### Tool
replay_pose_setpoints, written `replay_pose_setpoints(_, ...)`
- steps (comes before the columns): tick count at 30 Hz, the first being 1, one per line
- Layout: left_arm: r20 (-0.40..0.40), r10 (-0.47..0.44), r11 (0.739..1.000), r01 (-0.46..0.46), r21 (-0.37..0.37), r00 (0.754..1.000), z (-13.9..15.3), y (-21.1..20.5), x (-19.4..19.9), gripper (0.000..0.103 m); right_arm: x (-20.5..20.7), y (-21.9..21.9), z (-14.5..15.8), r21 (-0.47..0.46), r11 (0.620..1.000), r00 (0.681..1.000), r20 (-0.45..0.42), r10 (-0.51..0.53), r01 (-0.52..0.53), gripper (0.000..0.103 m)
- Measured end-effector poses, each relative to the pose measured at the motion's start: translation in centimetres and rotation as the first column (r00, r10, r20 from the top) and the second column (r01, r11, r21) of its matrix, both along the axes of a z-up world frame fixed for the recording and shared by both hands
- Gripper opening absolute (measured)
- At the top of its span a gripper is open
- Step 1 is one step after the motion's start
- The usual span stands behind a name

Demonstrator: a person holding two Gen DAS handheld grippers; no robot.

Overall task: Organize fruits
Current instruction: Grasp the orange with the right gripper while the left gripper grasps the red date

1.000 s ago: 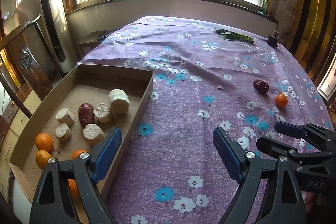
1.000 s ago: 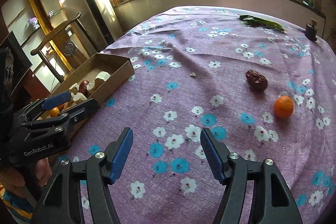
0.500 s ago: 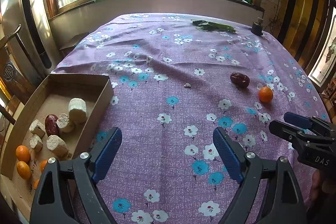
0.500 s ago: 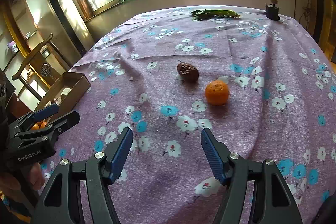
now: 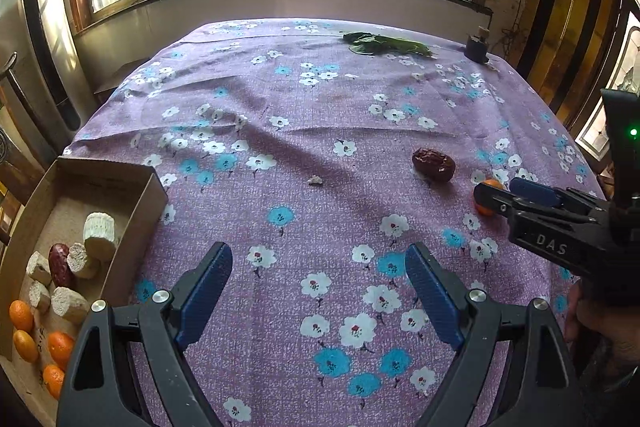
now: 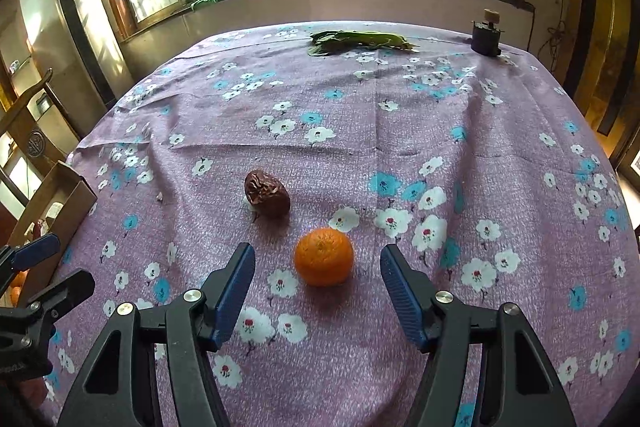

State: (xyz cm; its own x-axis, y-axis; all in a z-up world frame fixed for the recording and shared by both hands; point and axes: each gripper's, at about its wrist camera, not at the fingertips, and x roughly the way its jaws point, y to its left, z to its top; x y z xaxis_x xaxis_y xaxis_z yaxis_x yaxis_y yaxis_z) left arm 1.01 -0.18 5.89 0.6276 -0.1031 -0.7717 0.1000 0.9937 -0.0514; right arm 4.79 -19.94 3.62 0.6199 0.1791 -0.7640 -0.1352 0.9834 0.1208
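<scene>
A small orange (image 6: 324, 256) lies on the purple flowered cloth, between and just ahead of my open right gripper (image 6: 318, 273). A wrinkled red date (image 6: 267, 193) lies beyond it to the left. In the left wrist view the date (image 5: 433, 164) lies right of centre and the orange (image 5: 487, 195) is half hidden behind the right gripper (image 5: 516, 191). My left gripper (image 5: 319, 281) is open and empty over the cloth. A cardboard box (image 5: 136, 203) at the left holds several oranges (image 5: 21, 315), a date (image 5: 60, 265) and pale cut chunks (image 5: 99, 230).
Green leaves (image 6: 360, 41) and a small dark pot (image 6: 485, 35) sit at the table's far edge below the windows. A small crumb (image 5: 315, 180) lies mid-table. A wooden chair (image 6: 28, 115) stands left of the table. The box corner (image 6: 60, 195) shows at the left.
Both grippers have swung right and forward. The right gripper has come up to the orange, which now lies between its fingers. The box has slid to the left edge of both views.
</scene>
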Motion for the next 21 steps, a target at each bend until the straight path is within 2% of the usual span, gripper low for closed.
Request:
replay_pose_setpoints(1,-0.002,-0.001,1.0,0.001,-0.002,1.0,0.0,-0.2,0.4,0.088,0.5,0.1,-0.3,-0.007,1.0,1.0,-0.007,0.001,-0.001,0.056)
replay_pose_setpoints(3,-0.01,-0.004,1.0,0.004,-0.007,1.0,0.1,-0.7,1.3,0.088,1.4,0.4,-1.0,-0.047,0.999,1.0,-0.031,-0.001,0.0,0.038)
replay_pose_setpoints(7,-0.03,-0.003,1.0,0.002,-0.025,1.0,0.3,-2.0,3.4,0.088,1.3,0.2,-1.7,-0.023,1.0,0.999,-0.048,0.012,-0.013,0.035)
replay_pose_setpoints(12,-0.08,-0.02,0.995,0.013,-0.097,0.997,0.1,-4.6,6.7,0.088,0.3,-2.3,-1.2,0.049,0.998,0.999,-0.024,-0.038,0.039,0.035)
replay_pose_setpoints(21,-0.163,-0.068,0.992,0.049,-0.117,0.984,-2.8,-8.8,10.9,0.087,0.4,-3.4,-1.8,0.088,0.995,0.998,-0.051,-0.045,0.049,0.035)
